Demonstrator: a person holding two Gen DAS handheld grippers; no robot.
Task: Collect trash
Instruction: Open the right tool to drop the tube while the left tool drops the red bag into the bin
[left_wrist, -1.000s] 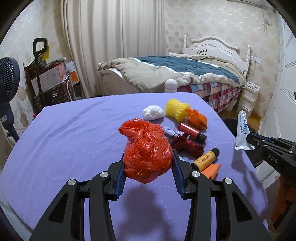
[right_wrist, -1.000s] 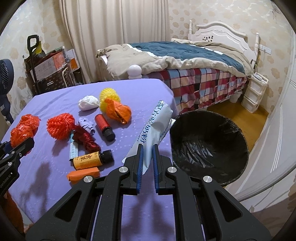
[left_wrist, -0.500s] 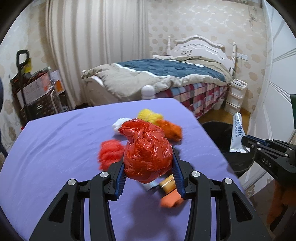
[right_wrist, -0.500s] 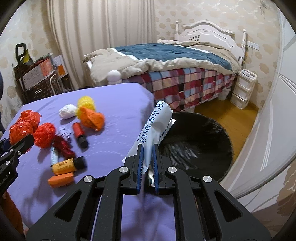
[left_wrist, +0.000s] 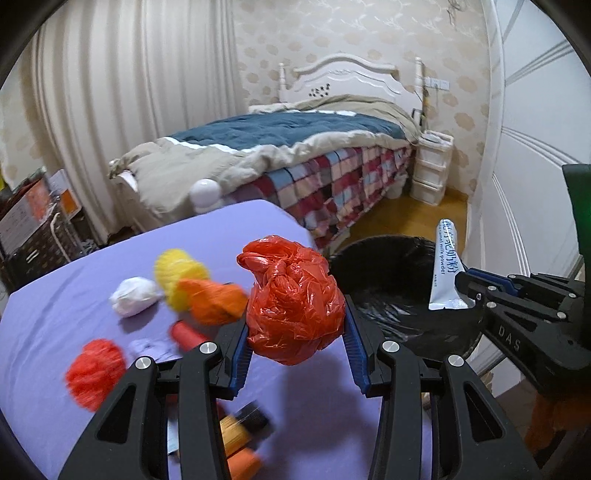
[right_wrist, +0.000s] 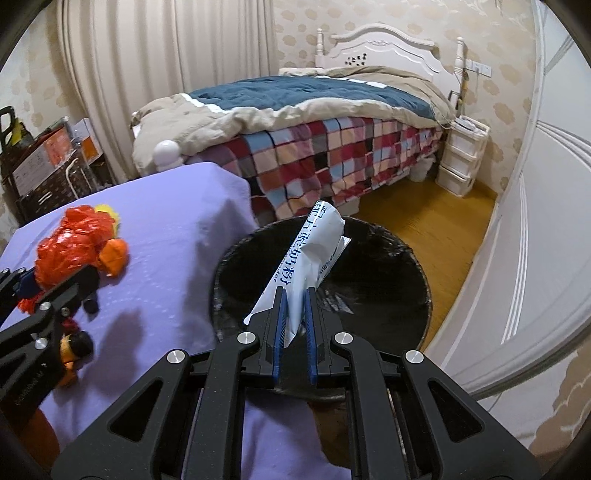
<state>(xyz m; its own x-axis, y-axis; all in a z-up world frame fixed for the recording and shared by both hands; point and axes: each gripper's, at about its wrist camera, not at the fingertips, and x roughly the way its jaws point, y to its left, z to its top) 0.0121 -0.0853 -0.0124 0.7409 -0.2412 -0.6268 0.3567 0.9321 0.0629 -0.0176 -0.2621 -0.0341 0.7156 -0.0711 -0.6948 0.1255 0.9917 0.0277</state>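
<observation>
Left wrist view: left gripper (left_wrist: 295, 332) with black arms and blue pads, pinching a crumpled red plastic bag tied in a knot (left_wrist: 291, 301), held above the purple-covered table (left_wrist: 74, 295) near its far right corner. Beyond and to the right, a round bin lined with black plastic (left_wrist: 391, 280) on the wooden floor, just beside the table edge. Right gripper (left_wrist: 467, 282) entering from the right side, clamped on the lower end of a white powder sachet with blue print (left_wrist: 445, 273), sachet upright over the bin's right side. On the table behind the bag, blurred: a yellow fluffy ball (left_wrist: 177, 273), an orange crumpled bag (left_wrist: 214, 301), a white crumpled wad (left_wrist: 133, 301), a red fluffy ball (left_wrist: 96, 369), a red cylinder (left_wrist: 188, 334), and close under the gripper an orange bottle with a black cap (left_wrist: 240, 424). Bed with a blue quilt and chequered cover (left_wrist: 295, 155) in the background, curtain to the left. Right wrist view: right gripper (right_wrist: 295, 314) pressed together on the white sachet (right_wrist: 310, 254), sachet leaning up and to the right directly over the open black bin (right_wrist: 388, 295). Purple table (right_wrist: 166, 240) at left, left gripper (right_wrist: 33, 286) at its near left edge with the red bag (right_wrist: 70, 247) between its pads. White drawer unit (right_wrist: 460, 162) beside the bed.
</observation>
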